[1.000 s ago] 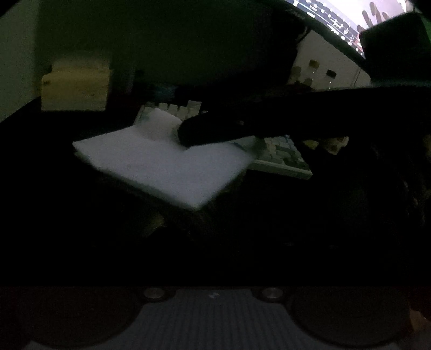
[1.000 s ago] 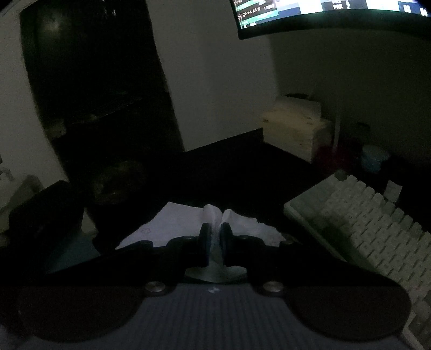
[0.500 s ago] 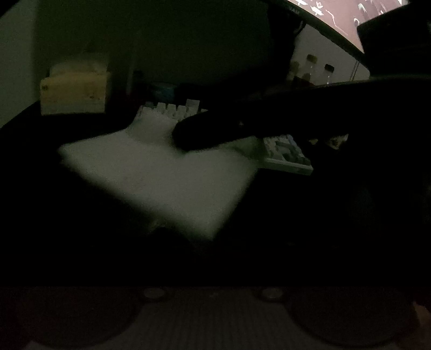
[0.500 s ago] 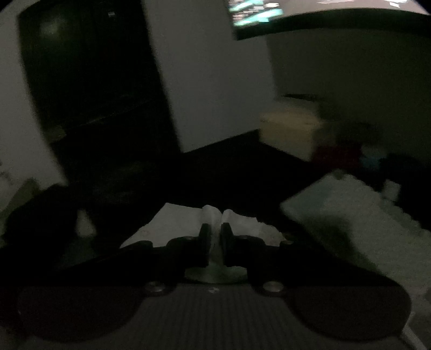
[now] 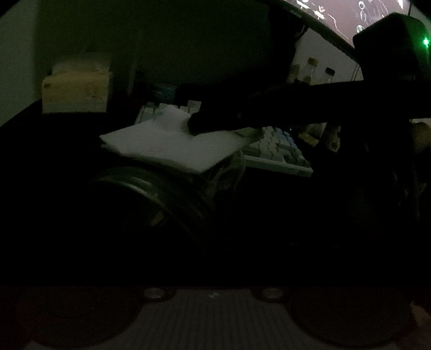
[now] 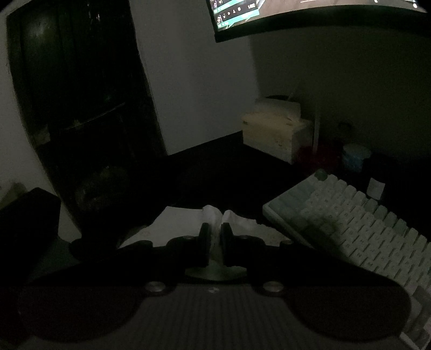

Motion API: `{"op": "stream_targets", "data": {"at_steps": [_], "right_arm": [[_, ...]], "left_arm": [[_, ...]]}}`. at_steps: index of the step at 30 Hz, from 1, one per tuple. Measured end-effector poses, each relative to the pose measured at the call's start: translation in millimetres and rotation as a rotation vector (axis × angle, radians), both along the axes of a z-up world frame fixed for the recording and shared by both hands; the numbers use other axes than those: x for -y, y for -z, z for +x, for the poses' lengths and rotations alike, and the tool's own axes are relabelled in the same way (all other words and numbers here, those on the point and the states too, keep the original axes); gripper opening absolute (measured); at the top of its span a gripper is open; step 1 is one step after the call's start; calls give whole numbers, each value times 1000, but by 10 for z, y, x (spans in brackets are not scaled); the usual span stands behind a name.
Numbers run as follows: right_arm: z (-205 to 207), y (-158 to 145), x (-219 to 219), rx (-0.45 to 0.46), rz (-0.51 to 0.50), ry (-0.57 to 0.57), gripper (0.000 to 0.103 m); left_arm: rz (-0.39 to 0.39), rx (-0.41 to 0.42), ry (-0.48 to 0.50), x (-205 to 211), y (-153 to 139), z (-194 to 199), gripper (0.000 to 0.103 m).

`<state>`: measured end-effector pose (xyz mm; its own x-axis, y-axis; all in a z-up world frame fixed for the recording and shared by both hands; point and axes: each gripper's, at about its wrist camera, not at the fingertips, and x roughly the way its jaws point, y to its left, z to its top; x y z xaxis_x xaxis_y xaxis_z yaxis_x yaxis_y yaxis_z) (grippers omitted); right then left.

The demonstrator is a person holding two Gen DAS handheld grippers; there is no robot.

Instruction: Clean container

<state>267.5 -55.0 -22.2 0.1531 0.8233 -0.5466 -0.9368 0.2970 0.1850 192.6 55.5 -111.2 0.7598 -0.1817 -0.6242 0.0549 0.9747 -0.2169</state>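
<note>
Right fingers [image 6: 205, 239] pinching white tissue [image 6: 177, 223]

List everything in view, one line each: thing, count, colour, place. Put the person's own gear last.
white cloth: one, white, pinched at its middle, spread over the container.
container: one, dark with a shiny round rim, under the cloth, low in the left wrist view.
keyboard: one, pale grey-green keys, on the dark desk to the right of the cloth.
monitor: one, lit screen, above the desk.
box: one, pale yellow, at the wall behind the keyboard.
small tub: one, light blue, beside the box.
bottles: about three, clear with caps, under the monitor.
right gripper: black, shut on the cloth.
left gripper: fingers lost in the dark.
</note>
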Motion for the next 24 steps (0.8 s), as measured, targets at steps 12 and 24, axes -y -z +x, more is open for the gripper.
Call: {"op": "stream_targets", "data": {"at_steps": [12,24], "right_arm": [[-4,12,0,3,7,-1,11],[-1,11,6,3,6,0,11]], "left_arm": [[3,4,0,0,12,-1,70],[6,3,6,-23,-1,35,70]]}}
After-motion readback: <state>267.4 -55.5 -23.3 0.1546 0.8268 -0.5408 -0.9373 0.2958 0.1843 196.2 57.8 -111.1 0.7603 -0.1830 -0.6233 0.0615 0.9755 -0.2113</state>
